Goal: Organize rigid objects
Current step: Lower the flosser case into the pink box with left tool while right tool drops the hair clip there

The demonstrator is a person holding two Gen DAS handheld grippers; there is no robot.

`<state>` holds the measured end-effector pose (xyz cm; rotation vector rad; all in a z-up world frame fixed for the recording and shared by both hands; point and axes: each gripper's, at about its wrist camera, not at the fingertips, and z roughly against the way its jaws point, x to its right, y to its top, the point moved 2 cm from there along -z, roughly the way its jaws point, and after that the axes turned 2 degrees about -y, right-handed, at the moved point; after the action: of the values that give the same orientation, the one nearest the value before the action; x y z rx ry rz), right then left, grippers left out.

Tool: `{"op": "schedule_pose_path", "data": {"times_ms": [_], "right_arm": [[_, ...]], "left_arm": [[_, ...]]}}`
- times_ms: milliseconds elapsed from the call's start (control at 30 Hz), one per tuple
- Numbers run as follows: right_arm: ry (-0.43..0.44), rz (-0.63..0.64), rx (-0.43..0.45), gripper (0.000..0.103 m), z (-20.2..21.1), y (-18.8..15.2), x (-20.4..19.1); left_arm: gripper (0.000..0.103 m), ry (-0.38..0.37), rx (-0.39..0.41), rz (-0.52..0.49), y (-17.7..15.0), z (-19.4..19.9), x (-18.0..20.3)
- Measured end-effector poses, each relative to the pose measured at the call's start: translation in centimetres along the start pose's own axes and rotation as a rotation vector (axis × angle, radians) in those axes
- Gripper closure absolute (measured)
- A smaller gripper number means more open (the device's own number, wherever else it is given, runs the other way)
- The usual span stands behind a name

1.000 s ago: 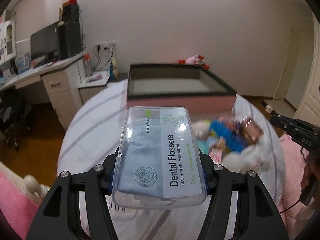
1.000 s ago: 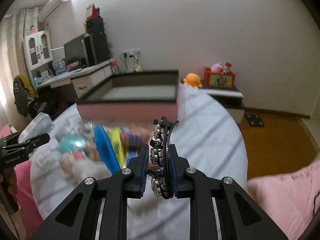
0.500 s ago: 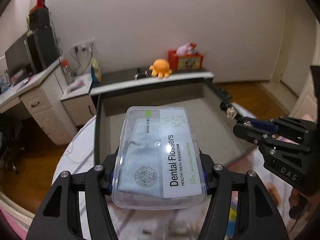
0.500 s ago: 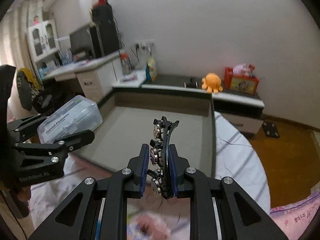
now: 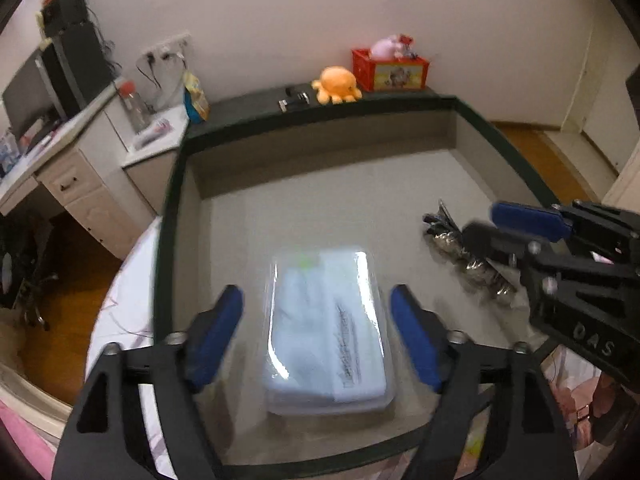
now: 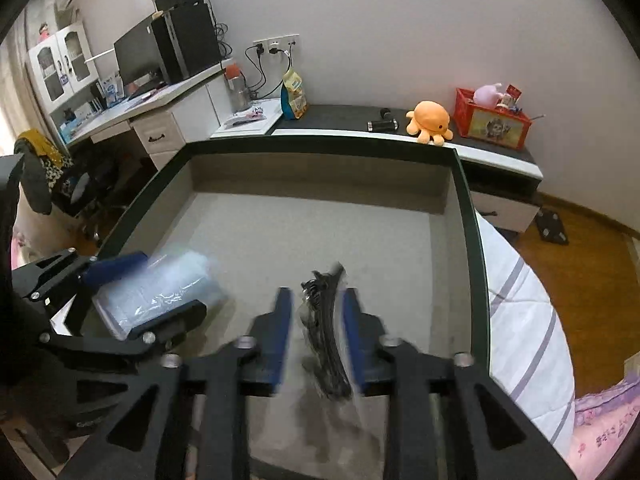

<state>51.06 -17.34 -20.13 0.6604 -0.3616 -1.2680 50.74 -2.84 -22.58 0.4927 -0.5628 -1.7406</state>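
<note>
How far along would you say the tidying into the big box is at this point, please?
Done: the clear plastic dental flosser case and the black studded hair clip lie inside the grey-lined storage box. In hand: nothing; left gripper and right gripper have just been opening. Remaining items: out of view.

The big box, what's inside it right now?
In the box: a clear floss case and a jewelled black hair clip, each between open jaws. The near floor is hidden by the grippers.

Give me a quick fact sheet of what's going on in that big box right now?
Container: box, dark rim, grey inside
Left gripper: jaws have just been opening, clear of the floss case
Right gripper: jaws have just been opening, hair clip loose between them
Items: both inside the box, apart
</note>
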Motion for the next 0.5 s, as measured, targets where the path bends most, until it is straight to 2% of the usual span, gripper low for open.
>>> {"op": "schedule_pose_path", "data": {"times_ms": [33, 133, 200, 267, 300, 333, 400, 500], "right_arm": [[0.001, -0.009, 0.008, 0.053, 0.3, 0.1, 0.3], [-0.010, -0.024, 0.042, 0.051, 2.0, -0.2, 0.5], [-0.022, -0.032, 0.087, 0.049, 4.4, -0.8, 0.6], [-0.023, -0.029, 0.146, 0.040, 7.1, -1.5, 0.3], [-0.026, -0.027, 0.172, 0.029, 8.5, -2.0, 0.1], [-0.036, -0.019, 0.211, 0.023, 10.4, -2.8, -0.3], [-0.038, 0.002, 0.271, 0.023, 13.4, -4.2, -1.1], [-0.037, -0.001, 0.356, 0.021, 17.4, -6.4, -2.2]], "left_arm": [[0.016, 0.013, 0.013, 0.006, 0.0, 0.6, -0.1], [0.016, 0.041, 0.059, 0.032, -0.5, 2.9, -0.8], [0.015, 0.051, 0.124, 0.052, -1.3, 5.6, -1.0], [0.012, 0.087, 0.188, 0.068, -2.4, 8.5, -0.9], [0.009, 0.098, 0.217, 0.071, -3.0, 9.7, -1.0], [0.008, 0.122, 0.264, 0.074, -4.1, 11.8, -0.7], [0.001, 0.137, 0.344, 0.082, -5.9, 15.1, -0.3], [0.000, 0.154, 0.442, 0.103, -8.6, 19.5, 0.2]]}}
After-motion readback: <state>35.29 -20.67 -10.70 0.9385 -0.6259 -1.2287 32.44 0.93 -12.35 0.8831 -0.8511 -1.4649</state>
